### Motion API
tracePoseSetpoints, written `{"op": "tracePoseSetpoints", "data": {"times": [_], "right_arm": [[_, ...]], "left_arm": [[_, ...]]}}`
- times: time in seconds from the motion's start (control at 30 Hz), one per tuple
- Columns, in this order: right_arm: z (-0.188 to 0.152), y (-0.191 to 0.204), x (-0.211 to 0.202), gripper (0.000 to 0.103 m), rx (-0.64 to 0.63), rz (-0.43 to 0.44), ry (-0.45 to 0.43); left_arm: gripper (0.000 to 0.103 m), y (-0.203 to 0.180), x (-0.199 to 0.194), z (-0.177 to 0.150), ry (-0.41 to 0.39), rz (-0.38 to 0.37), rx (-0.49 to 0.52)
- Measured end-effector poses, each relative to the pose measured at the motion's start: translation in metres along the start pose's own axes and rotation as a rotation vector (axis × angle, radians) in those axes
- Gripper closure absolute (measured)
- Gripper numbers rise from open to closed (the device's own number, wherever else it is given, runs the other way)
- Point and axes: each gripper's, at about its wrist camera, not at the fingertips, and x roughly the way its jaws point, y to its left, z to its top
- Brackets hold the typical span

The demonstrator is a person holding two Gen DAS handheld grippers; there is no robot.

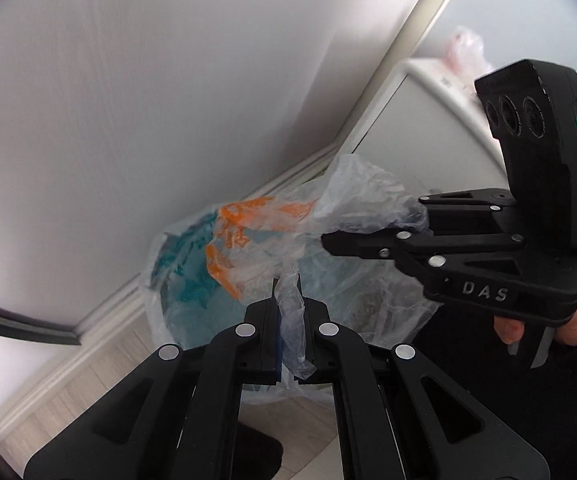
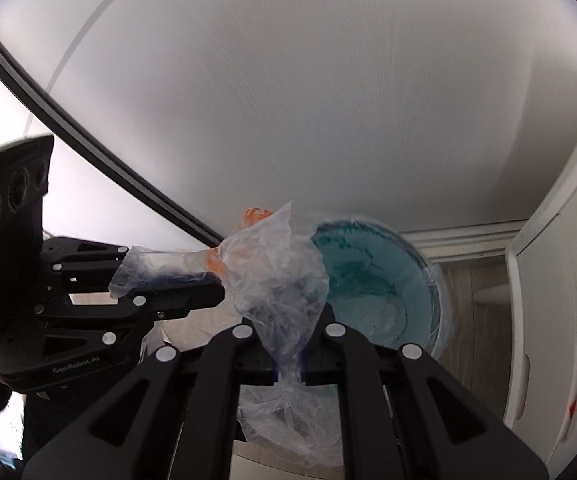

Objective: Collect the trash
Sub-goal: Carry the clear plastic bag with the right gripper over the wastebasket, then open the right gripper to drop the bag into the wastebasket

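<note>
Currently listed: one thin, crinkly plastic bag (image 1: pixel 352 200) lining the blue bin (image 2: pixel 372 280) at frame centre, light, limp and slippery, its gathered handles pinched by my left gripper (image 1: pixel 290 312) and right gripper (image 2: pixel 288 360).

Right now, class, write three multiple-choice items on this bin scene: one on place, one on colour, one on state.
1. Where does the bin stand?
A on a table
B on the floor by the wall
C inside a cupboard
2. What colour is the print on the plastic bag?
A orange
B purple
C black
3. What is the left gripper doing?
A hanging open
B shut on the bag
C shut on a bottle

Answers: 1 B, skirting board runs behind it; 2 A, orange marks show on the film; 3 B, film is pinched between its fingers.
</note>
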Motion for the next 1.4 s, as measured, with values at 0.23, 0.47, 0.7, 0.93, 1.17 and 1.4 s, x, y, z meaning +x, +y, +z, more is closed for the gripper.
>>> {"op": "tracePoseSetpoints", "data": {"times": [0.23, 0.47, 0.7, 0.93, 1.17, 1.4], "right_arm": [[-0.009, -0.022, 0.057, 0.094, -0.003, -0.017, 0.106], [-0.011, -0.037, 0.099, 0.094, 0.015, -0.01, 0.174], [-0.012, -0.04, 0.122, 0.094, -0.037, -0.013, 0.22], [-0.008, -0.034, 0.121, 0.094, -0.05, -0.047, 0.229], [-0.007, -0.033, 0.115, 0.037, -0.062, -0.1, 0.217], [-0.003, -0.025, 0.078, 0.012, -0.099, -0.158, 0.134]], "left_arm": [[0.101, 0.025, 0.053, -0.005, 0.08, -0.001, -0.063], [0.101, 0.048, 0.092, -0.018, 0.148, 0.004, -0.102], [0.101, 0.057, 0.113, -0.024, 0.185, 0.006, -0.127], [0.1, 0.056, 0.117, -0.023, 0.195, 0.018, -0.108], [0.059, 0.057, 0.107, -0.019, 0.172, 0.059, -0.106], [0.008, 0.046, 0.08, -0.014, 0.108, 0.108, -0.061]]}}
